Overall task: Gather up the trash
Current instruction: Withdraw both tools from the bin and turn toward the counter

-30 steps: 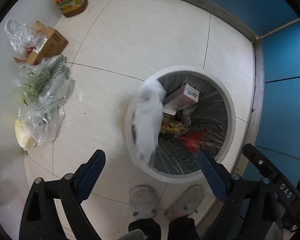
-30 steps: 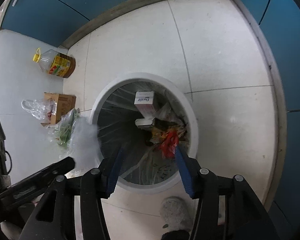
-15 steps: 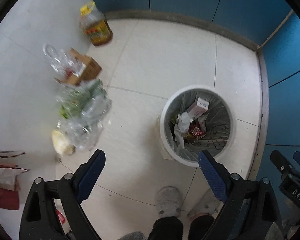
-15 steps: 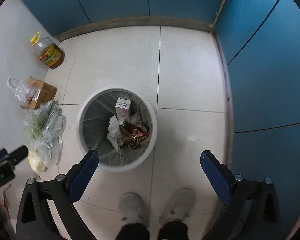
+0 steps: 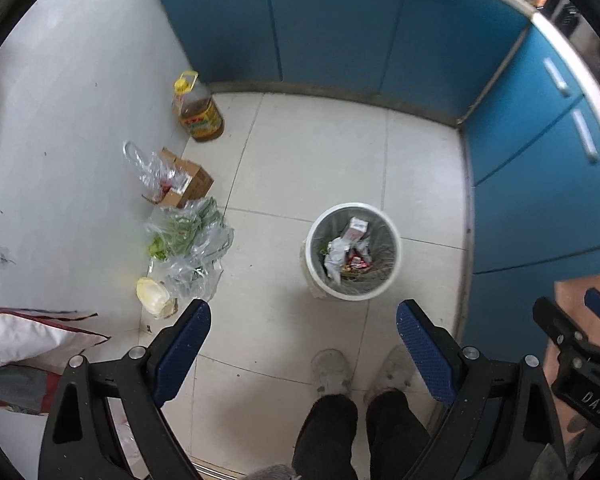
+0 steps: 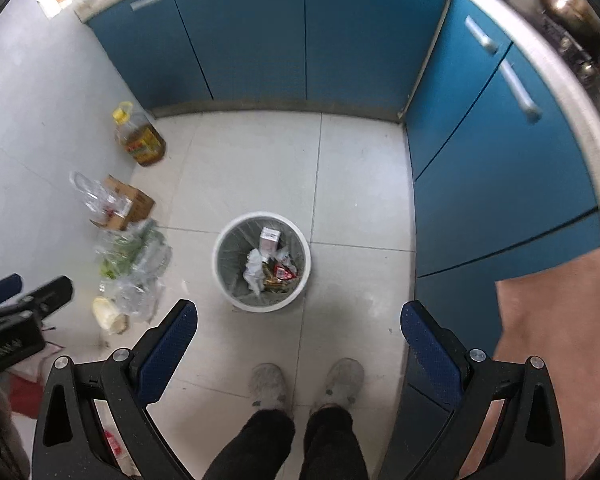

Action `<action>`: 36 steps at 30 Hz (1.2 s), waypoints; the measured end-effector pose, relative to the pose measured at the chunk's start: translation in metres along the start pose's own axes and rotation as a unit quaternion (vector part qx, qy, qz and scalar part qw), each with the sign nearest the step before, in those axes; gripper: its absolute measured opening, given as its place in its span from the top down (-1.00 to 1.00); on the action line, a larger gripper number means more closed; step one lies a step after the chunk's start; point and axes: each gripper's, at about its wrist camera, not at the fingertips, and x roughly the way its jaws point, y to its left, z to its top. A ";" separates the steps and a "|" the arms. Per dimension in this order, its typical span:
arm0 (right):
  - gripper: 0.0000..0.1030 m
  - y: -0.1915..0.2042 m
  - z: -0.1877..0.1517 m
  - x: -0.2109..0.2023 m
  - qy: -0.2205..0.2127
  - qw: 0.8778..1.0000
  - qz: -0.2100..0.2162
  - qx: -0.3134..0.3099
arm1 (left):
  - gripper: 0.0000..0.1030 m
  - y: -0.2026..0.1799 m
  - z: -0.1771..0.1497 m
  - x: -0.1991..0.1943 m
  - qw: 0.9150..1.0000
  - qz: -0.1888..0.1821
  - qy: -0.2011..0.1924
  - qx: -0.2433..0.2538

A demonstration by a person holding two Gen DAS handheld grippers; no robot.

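A white round trash bin (image 5: 392, 236) (image 6: 224, 236) stands on the tiled floor, far below both grippers. Inside it lie a crumpled white tissue (image 5: 336, 256) (image 6: 254, 266), a small white carton (image 5: 356, 228) (image 6: 269, 238) and red wrappers (image 5: 358, 261) (image 6: 282, 271). My left gripper (image 5: 303, 320) is open and holds nothing. My right gripper (image 6: 299, 322) is open too, with nothing between its blue pads. The right gripper also shows at the edge of the left wrist view (image 5: 580, 328), and the left gripper at the edge of the right wrist view (image 6: 24, 296).
Along the white wall lie an oil bottle (image 5: 196, 110) (image 6: 140, 138), a cardboard box (image 5: 184, 182) (image 6: 126, 204) and clear plastic bags of greens (image 5: 190, 240) (image 6: 132, 256). Blue cabinets (image 5: 340, 28) (image 6: 260, 36) line the back and right. The person's feet (image 5: 360, 372) (image 6: 306, 382) stand below the bin.
Both grippers rose well away from the bin, which now looks small. The right jaws spread from half open to wide. The white tissue went from the bin's rim to lying inside.
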 end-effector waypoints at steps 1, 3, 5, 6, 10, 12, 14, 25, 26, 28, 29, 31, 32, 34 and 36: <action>-0.99 -0.001 0.000 -0.022 -0.007 1.000 -0.001 0.001 | -0.84 -0.001 -0.002 -0.013 1.000 -0.004 -0.001 0.006; -0.99 -0.001 0.001 -0.056 -0.019 1.000 -0.001 0.000 | -0.84 -0.004 -0.007 -0.040 1.000 -0.015 -0.003 0.013; -0.99 -0.002 -0.001 -0.091 -0.029 1.000 0.003 0.002 | -0.84 -0.007 -0.013 -0.065 1.000 -0.024 -0.008 0.018; -0.99 -0.001 -0.002 -0.104 -0.033 0.999 0.003 0.002 | -0.84 -0.008 -0.015 -0.075 0.999 -0.026 -0.011 0.019; -0.99 -0.002 -0.008 -0.148 -0.041 0.999 0.010 0.006 | -0.84 -0.012 -0.024 -0.112 0.999 -0.035 -0.027 0.023; -0.99 -0.006 -0.011 -0.166 -0.048 0.999 0.014 0.012 | -0.84 -0.015 -0.028 -0.129 0.998 -0.038 -0.037 0.026; -0.99 -0.011 -0.014 -0.182 -0.055 0.998 0.024 0.023 | -0.84 -0.018 -0.030 -0.141 0.998 -0.035 -0.048 0.030; -0.99 -0.133 -0.042 -0.264 -0.162 0.969 0.087 0.165 | -1.00 -0.105 -0.011 -0.211 0.983 -0.054 -0.156 0.083; -0.99 -0.155 -0.047 -0.272 -0.170 0.964 0.085 0.184 | -1.00 -0.130 -0.008 -0.217 0.980 -0.052 -0.165 0.098; -0.99 -0.201 -0.058 -0.283 -0.179 0.956 0.072 0.221 | -1.00 -0.177 -0.005 -0.224 0.974 -0.056 -0.177 0.129; -0.99 -0.227 -0.065 -0.287 -0.181 0.951 0.064 0.244 | -1.00 -0.194 -0.003 -0.226 0.972 -0.055 -0.181 0.142; -0.99 -0.279 -0.082 -0.291 -0.181 0.939 0.047 0.288 | -1.00 -0.256 -0.005 -0.229 0.963 -0.038 -0.196 0.180; -0.99 -0.307 -0.093 -0.292 -0.178 0.932 0.038 0.313 | -1.00 -0.276 -0.007 -0.229 0.960 -0.033 -0.201 0.192; -0.99 -0.377 -0.123 -0.291 -0.169 0.911 0.022 0.374 | -1.00 -0.334 -0.008 -0.227 0.954 -0.030 -0.201 0.221; -0.99 -0.445 -0.156 -0.288 -0.166 0.884 0.009 0.437 | -1.00 -0.393 -0.011 -0.218 0.950 -0.030 -0.193 0.245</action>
